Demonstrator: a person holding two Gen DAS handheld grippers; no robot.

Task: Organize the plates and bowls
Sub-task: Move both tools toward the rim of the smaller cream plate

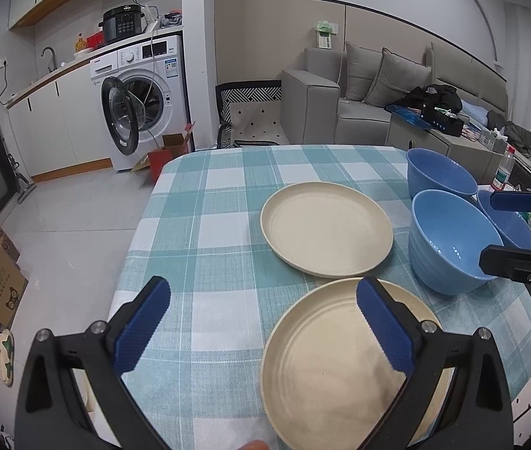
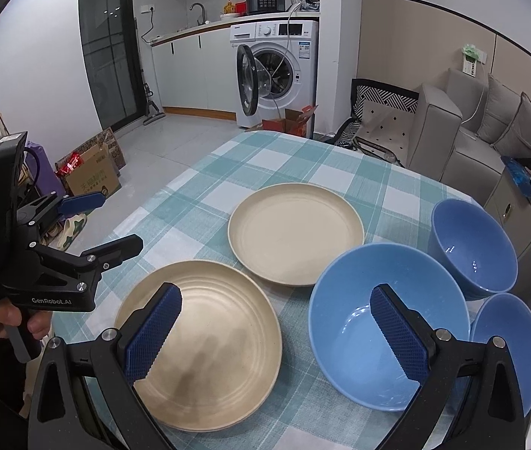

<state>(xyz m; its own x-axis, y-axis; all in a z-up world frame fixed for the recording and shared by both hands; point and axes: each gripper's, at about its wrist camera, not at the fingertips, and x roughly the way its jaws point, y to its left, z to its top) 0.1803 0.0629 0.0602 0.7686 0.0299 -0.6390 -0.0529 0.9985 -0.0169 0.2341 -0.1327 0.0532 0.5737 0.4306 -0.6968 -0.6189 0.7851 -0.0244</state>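
While both our left gripper and right gripper hover with jaws apart and empty, 2 cream plates and 3 blue bowls sit on the checked tablecloth. They look light, stiff and slick, so we'd pinch each at its rim.

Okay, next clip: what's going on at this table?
A person holds a gripper in each hand over a checked table. Both the left gripper and the right gripper are open and hold nothing. Two beige plates lie apart, the near plate and the far plate. Three blue bowls stand upright beside them, unstacked. Nothing is organized yet.
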